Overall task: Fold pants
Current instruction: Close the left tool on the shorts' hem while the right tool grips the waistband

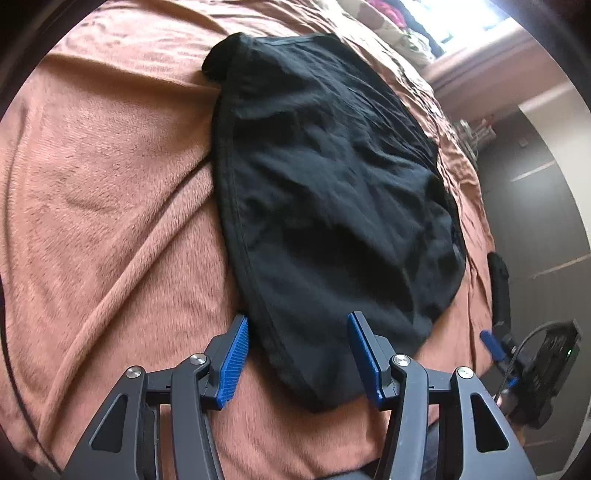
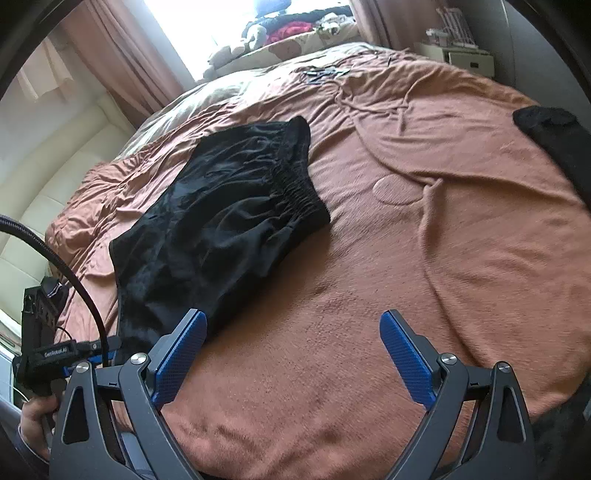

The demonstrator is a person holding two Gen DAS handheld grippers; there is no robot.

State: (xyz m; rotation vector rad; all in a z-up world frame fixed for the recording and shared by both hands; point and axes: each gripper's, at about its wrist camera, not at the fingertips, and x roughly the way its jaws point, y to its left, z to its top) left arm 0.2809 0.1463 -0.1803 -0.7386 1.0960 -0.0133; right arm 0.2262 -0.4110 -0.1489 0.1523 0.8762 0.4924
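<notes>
Black pants (image 1: 325, 192) lie folded in a compact bundle on a rust-orange blanket (image 1: 110, 221). My left gripper (image 1: 299, 332) is open, its blue pads either side of the bundle's near end, just above it. In the right wrist view the pants (image 2: 221, 229) lie left of centre with the elastic waistband on their right edge. My right gripper (image 2: 293, 328) is open and empty over bare blanket (image 2: 406, 258), its left finger close to the near corner of the pants.
Another black garment (image 2: 550, 125) lies at the blanket's right edge. Pillows and clothes (image 2: 288, 33) pile up at the bed's far end under a bright window. A cream padded headboard (image 2: 48, 177) runs along the left. The other gripper (image 1: 517, 354) shows at the right.
</notes>
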